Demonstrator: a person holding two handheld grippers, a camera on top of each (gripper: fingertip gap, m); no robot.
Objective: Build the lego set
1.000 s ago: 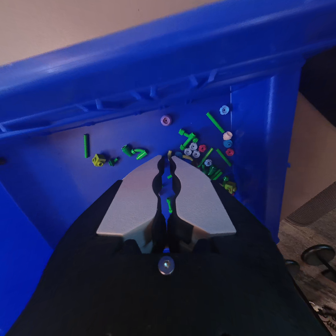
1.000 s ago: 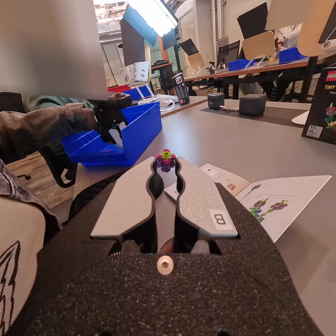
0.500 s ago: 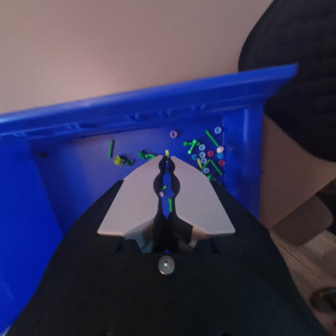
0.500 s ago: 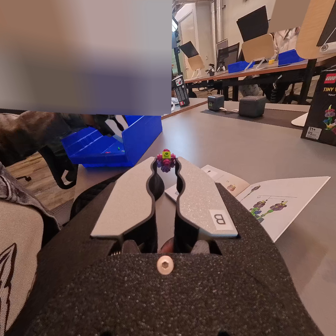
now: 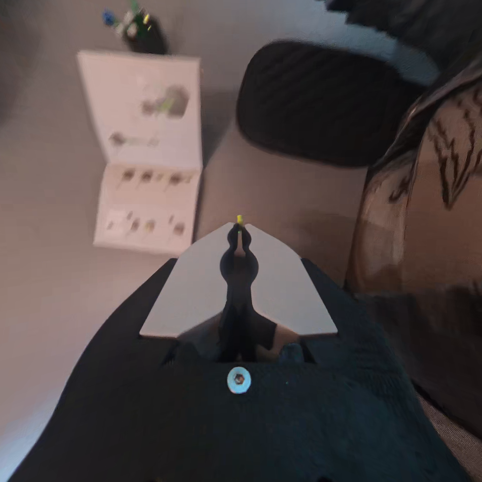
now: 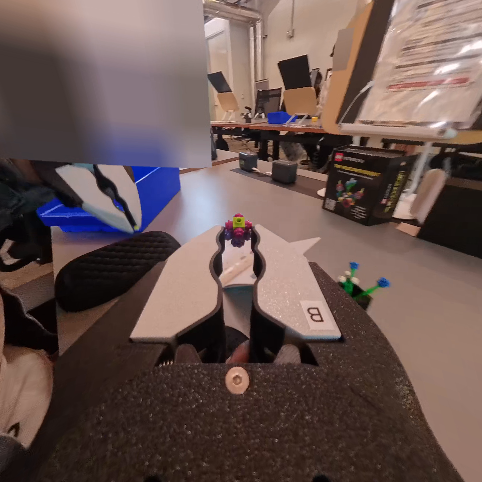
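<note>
My left gripper (image 5: pixel 239 226) is shut on a small yellow-green piece (image 5: pixel 239 219) that sticks out past its tips, held in the air above the grey table. It also shows in the right wrist view (image 6: pixel 134 227), in front of the blue bin (image 6: pixel 159 187). My right gripper (image 6: pixel 238 232) is shut on a small flower cluster (image 6: pixel 238 228) of magenta and purple pieces with a lime-green cube on top. The open instruction booklet (image 5: pixel 146 146) lies on the table ahead and left of the left gripper.
A black pot with built green stems and blue flowers (image 6: pixel 360 285) stands on the table at the right. The black set box (image 6: pixel 365 185) stands farther back. A black chair armrest (image 5: pixel 320 104) lies at the table edge. A person's patterned clothing (image 5: pixel 427 208) is at the right.
My left gripper has lifted out of the blue bin with the yellow-green piece and swung over the table toward the booklet. My right gripper has turned right with the flower cluster.
</note>
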